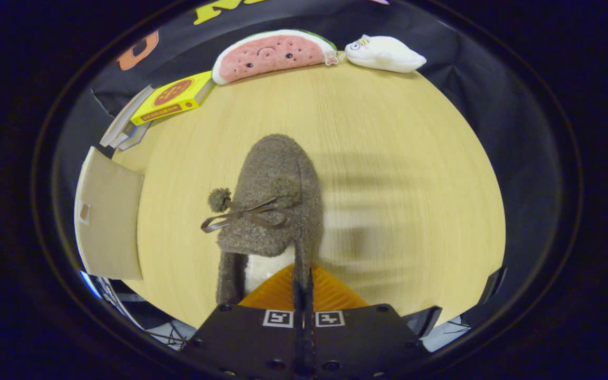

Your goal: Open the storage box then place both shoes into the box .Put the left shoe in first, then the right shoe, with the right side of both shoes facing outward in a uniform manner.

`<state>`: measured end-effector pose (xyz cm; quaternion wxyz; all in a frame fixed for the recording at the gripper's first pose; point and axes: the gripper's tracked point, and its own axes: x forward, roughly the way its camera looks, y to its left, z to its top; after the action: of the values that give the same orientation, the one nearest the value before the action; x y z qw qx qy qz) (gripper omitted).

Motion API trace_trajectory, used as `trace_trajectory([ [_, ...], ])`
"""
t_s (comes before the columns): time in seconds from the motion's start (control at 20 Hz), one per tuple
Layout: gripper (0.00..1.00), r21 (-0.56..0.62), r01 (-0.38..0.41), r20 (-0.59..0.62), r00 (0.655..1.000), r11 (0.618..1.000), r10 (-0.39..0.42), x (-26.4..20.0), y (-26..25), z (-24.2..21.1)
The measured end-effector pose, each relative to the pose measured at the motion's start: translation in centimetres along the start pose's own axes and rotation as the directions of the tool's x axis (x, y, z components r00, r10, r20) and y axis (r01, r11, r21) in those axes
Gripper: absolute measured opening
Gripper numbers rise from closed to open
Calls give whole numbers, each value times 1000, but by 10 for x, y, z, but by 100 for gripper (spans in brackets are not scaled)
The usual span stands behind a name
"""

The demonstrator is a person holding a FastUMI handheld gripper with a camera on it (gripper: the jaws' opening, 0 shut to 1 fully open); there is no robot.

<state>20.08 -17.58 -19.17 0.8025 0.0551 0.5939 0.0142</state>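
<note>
Grey-brown fuzzy shoe [277,195] w/ brown bow, orange ribbed fingers [277,293], pale wood-grain table [399,158], yellow box [173,98], pink watermelon plush [272,54]

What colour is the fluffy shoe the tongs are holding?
Greyish brown shoe, with a brown bow, pinched in the tongs; the gripper view shows it.

The shoe [275,200] sits on the table [399,158], pinched by the tool [302,282], books [172,97] beyond.

A: Bright, even overhead light on the table [388,158]; a soft, smeared shadow lies at 3 o'clock of the shoe [272,206].

B: Motion blur there. Fisheye bending is strong toward the rim; no glare.
</note>
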Motion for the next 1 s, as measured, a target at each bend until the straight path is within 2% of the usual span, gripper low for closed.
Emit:
trace_trajectory([
  [0.3,1,52,-27,1,1000,998,26,-24,2,-4],
  [0.5,1,60,-54,45,998,997,52,-70,23,-2],
  [0.75,0,19,-96,100,991,995,93,-134,82,0],
  [1.0,0,-35,-114,132,984,993,118,-173,154,3],
])
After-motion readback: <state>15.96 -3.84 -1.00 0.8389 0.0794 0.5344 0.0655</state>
